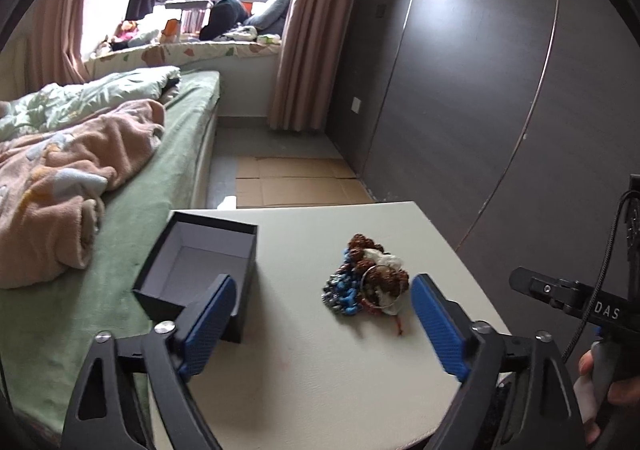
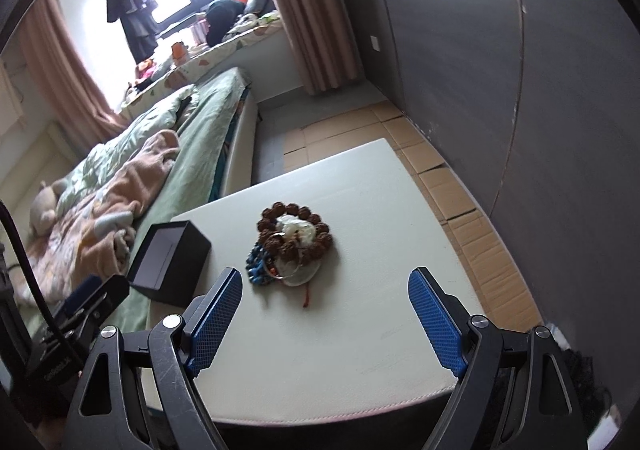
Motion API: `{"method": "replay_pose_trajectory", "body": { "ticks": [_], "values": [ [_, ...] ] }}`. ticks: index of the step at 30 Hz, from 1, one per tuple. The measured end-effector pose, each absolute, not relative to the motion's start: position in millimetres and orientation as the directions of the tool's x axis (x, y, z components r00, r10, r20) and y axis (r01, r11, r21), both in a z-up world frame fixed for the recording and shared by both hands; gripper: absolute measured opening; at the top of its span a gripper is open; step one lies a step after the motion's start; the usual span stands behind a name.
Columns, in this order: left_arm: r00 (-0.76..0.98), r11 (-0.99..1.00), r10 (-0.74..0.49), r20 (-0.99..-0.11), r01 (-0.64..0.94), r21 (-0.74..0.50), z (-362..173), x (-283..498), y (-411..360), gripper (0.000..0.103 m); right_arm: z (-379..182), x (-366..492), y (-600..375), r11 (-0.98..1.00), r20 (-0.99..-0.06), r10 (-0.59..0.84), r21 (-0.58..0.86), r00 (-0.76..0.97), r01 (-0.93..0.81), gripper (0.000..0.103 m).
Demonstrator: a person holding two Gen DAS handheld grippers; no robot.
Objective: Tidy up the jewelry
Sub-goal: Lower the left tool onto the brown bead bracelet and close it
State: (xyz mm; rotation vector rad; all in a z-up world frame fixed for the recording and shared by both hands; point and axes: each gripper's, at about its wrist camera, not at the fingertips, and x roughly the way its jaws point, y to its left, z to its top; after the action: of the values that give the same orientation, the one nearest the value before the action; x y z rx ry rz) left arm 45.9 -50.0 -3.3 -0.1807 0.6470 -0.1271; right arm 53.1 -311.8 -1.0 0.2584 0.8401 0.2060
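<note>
A pile of jewelry (image 1: pixel 368 278) lies on a cream table top (image 1: pixel 320 370): brown bead bracelets, a blue bead string, white pieces and a thin ring. An open, empty black box (image 1: pixel 200 270) stands at the table's left edge. My left gripper (image 1: pixel 324 286) is open, hovering just before the pile, its left finger in front of the box. In the right wrist view the pile (image 2: pixel 292 242) and box (image 2: pixel 168 262) lie ahead of my open, empty right gripper (image 2: pixel 324 278). The right gripper also shows at the right edge of the left wrist view (image 1: pixel 568 298).
A bed (image 1: pixel 120 190) with a green sheet and pink blanket adjoins the table's left side. A dark grey wardrobe wall (image 1: pixel 480 110) stands to the right. Cardboard sheets (image 1: pixel 288 182) cover the floor beyond the table. A cluttered window seat (image 1: pixel 192 34) is far back.
</note>
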Motion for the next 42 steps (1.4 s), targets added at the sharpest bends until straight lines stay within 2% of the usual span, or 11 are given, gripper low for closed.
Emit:
{"method": "replay_pose_trajectory", "body": {
  "ticks": [3,8,22,41,42],
  "values": [
    [0.776,0.971,-0.206,-0.596,0.090,-0.220,-7.0,56.0,-59.4,0.083,-6.9,63.8,-324.0,0.935,-0.711,0.295,0.351,0.638,-0.042,0.085],
    [0.713,0.945,-0.300,-0.634,0.130,-0.301,-20.8,80.0,-70.5,0.069,-17.5,80.5,-337.2,0.909,-0.719,0.328,0.417,0.612,0.003,0.084],
    [0.590,0.958,-0.283,-0.756,0.143,-0.247,-70.3,125.0,-110.4,0.069,-32.6,111.2,-351.3,0.868,-0.728,0.355,0.490,0.586,0.083,0.083],
    [0.550,0.974,-0.209,-0.808,0.189,-0.124,-103.9,156.1,-141.1,0.069,-38.7,137.9,-357.5,0.849,-0.739,0.381,0.518,0.556,0.106,0.083],
    [0.554,0.975,-0.201,-0.808,0.193,-0.111,-104.3,156.3,-142.6,0.066,-38.9,139.4,-355.8,0.849,-0.739,0.382,0.518,0.555,0.105,0.083]
  ]
}}
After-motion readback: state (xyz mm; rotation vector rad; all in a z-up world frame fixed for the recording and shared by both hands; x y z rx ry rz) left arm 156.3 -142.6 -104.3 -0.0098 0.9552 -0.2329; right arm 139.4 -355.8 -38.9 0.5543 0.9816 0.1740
